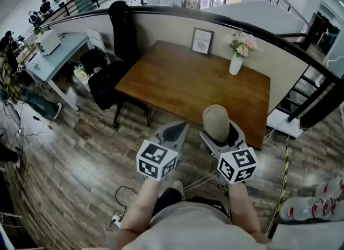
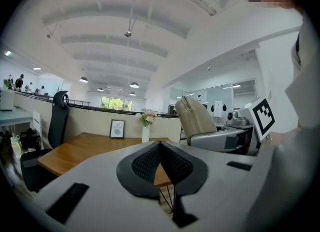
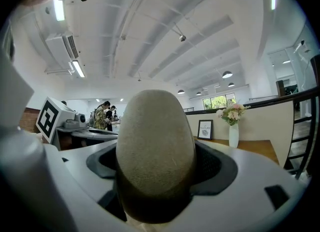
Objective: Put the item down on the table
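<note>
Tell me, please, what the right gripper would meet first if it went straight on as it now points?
The right gripper, shut on the beige oval item, points over the wooden table; that way looks free, perhaps as far as the framed picture, though depth is unclear.

Both forearms [image 1: 141,206] held forward side by side, left gripper [image 1: 175,131] jaws together, empty, right gripper [image 1: 220,136] jaws clamped on a beige pouch [image 1: 215,119]

Wooden table [image 1: 188,85]: carrying a white vase of flowers [image 1: 236,62] at two o'clock; framed print [image 1: 202,41] standing at twelve, possibly leaning on the wall.
</note>
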`<state>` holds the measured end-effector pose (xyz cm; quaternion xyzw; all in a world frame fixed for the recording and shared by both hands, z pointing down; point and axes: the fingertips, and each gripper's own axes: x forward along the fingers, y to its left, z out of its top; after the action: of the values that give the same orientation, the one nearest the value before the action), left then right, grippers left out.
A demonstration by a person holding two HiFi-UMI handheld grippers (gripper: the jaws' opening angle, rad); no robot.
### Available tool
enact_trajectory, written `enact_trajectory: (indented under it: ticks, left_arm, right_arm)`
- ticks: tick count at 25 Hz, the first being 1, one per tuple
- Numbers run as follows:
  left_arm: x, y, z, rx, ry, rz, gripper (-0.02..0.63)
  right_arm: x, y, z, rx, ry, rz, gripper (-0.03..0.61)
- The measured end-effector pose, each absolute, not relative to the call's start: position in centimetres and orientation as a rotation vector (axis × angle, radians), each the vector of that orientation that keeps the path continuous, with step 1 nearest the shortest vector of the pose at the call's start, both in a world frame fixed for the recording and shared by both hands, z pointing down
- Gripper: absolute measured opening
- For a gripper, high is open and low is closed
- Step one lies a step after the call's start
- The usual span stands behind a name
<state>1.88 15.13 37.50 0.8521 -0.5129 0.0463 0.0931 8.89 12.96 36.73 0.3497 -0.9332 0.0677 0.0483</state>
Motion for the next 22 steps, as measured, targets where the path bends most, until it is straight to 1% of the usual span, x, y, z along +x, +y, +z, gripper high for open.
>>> enact_trajectory:
  ticks: [6,15,22]
  left_arm:
    - [-0.9,11.5,38.2,2.539,-1.473,0.126,0.005]
    - [-2.7,8.3,41.4,2.49,-1.39,0.139,0.005]
    - [-3.3,4.0,40.7,2.528,-1.398,0.199,0.008]
  right_arm:
    - [6.1,9.9,37.6,1.107,-2.807,0.223,0.419]
    - [3.5,5.5,39.9,1.123,-2.761,0.302,0.419]
    - [2.1,0.9,40.5,1.088,-2.772,0.326,0.419]
